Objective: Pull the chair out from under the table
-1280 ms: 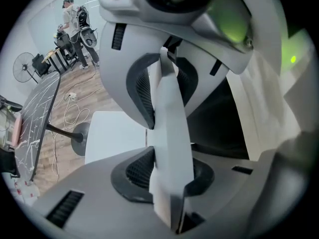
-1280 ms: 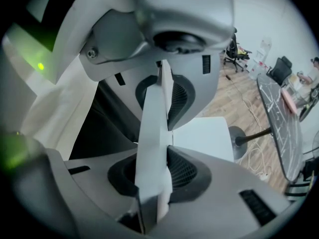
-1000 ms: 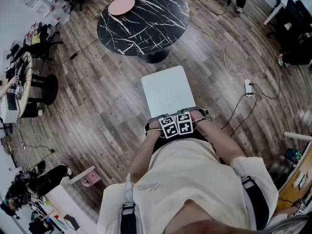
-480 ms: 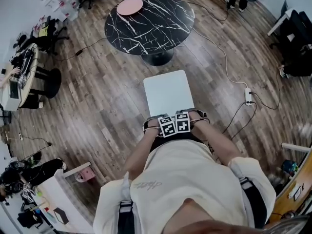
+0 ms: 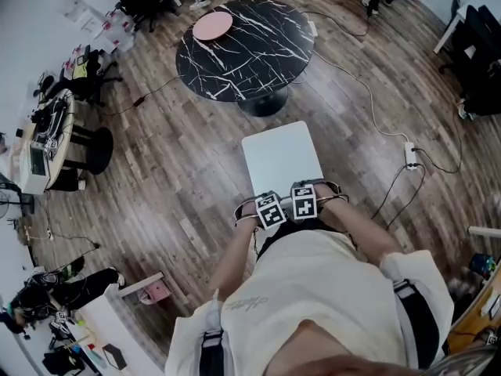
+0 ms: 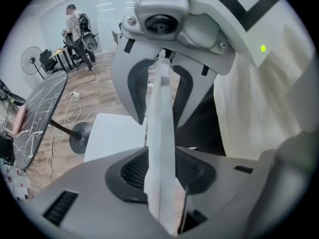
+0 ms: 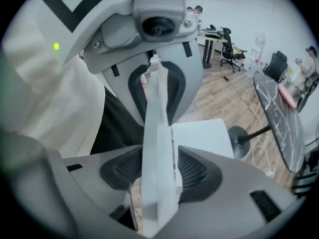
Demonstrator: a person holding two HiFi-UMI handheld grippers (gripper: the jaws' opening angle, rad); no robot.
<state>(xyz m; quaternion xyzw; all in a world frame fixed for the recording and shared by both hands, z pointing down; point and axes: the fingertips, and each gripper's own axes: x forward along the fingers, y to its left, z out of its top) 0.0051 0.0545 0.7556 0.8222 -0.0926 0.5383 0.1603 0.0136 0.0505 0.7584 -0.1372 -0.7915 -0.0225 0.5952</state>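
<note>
Your chair (image 5: 282,159) stands mid-frame, clear of the black bench (image 5: 250,61) at top. It looks rigid, light and easy to drag. Its thin backrest (image 6: 162,113) is the natural hold. The left gripper (image 6: 160,171) and right gripper (image 7: 158,171) have just been opening, their jaws loose around the backrest.

Soft, even light keeps the head view sharp, the white chair (image 5: 282,159) bright and shadows on the wooden floor (image 5: 172,171) faint, while both gripper views bend strongly toward dark round edges, their nearest parts blurred.
</note>
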